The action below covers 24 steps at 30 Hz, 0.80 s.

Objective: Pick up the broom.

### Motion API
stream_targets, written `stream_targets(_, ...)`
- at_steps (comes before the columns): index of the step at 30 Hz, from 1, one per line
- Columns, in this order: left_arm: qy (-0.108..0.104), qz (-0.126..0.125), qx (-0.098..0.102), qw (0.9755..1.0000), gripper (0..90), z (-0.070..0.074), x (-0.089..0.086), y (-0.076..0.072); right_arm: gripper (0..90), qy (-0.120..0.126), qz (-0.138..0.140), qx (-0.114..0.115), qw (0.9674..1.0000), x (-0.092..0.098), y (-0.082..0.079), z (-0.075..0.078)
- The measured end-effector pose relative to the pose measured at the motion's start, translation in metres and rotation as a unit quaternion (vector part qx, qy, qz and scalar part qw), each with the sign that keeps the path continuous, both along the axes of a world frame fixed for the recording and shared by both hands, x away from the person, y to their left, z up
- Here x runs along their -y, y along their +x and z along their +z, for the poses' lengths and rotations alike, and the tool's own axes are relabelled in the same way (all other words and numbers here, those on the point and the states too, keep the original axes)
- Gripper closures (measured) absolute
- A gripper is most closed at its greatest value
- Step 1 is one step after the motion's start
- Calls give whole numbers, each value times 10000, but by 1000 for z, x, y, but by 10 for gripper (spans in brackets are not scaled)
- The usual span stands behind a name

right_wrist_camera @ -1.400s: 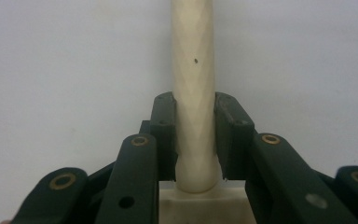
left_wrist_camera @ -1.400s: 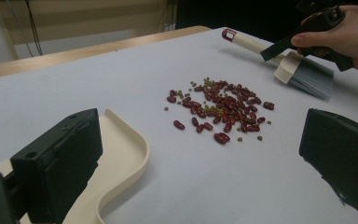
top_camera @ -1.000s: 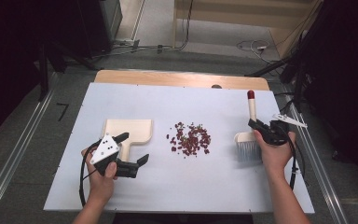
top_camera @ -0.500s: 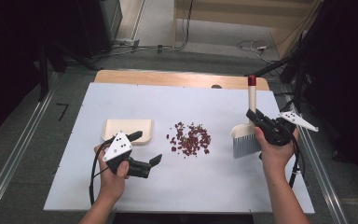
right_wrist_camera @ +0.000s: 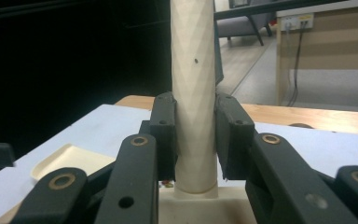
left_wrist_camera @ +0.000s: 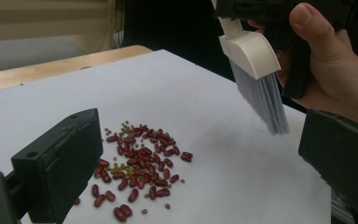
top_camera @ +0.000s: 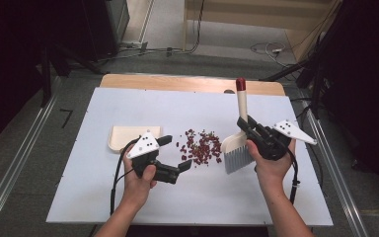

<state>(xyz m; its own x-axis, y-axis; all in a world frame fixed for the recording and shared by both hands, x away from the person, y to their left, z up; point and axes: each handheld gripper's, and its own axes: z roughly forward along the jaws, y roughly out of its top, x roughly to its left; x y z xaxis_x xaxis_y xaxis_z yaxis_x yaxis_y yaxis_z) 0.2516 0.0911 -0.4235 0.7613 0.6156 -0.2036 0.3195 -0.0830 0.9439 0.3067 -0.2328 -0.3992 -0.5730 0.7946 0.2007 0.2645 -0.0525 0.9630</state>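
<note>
A pile of red beans (top_camera: 200,147) (left_wrist_camera: 137,165) with a few small green ones lies mid-table on the white sheet. My right gripper (top_camera: 247,126) (right_wrist_camera: 193,140) is shut on the cream handle of a small brush (top_camera: 238,145) (right_wrist_camera: 193,93). The brush is lifted, handle up with its red tip (top_camera: 240,84), grey bristles (left_wrist_camera: 261,95) hanging just right of the pile. My left gripper (top_camera: 173,154) (left_wrist_camera: 200,154) is open and empty, its jaws pointing at the beans from the left. A cream dustpan (top_camera: 123,137) (right_wrist_camera: 70,163) lies flat behind the left gripper.
The white sheet (top_camera: 177,108) covers most of a wooden table (top_camera: 187,84). Dark furniture and cables stand on the floor beyond the far edge. Metal rails (top_camera: 15,168) run along both sides of the table.
The right gripper lifted the brush off the table and carried it left toward the beans. The left gripper moved right from the dustpan toward the pile.
</note>
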Motion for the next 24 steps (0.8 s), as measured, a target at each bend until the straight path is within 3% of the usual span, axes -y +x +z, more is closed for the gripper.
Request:
stream_targets(4,-10,-79,-117,9999,26,2,13,2,700,-32,84,44,9999,-13,-5,-2)
stream_targets(10,-179,-221,-456,9986,81,2,26,3,700,-102,229,136,9996,-30,-14,-3)
stream_targets(17,-5,-427,-736,9964,232,-6,42,4,699,-255,381,222,9987,-48,-21,-9)
stream_targets(18,-42,-460,-797,9958,284,-7,44,4,699,-294,437,216,9984,-53,-23,-11)
stream_targets(21,-126,-494,-959,9941,327,-10,45,6,699,-378,475,265,9978,-59,-26,-12)
stream_targets(24,-357,-552,-1071,9921,372,-10,43,7,699,-443,493,334,9972,-64,-29,-13)
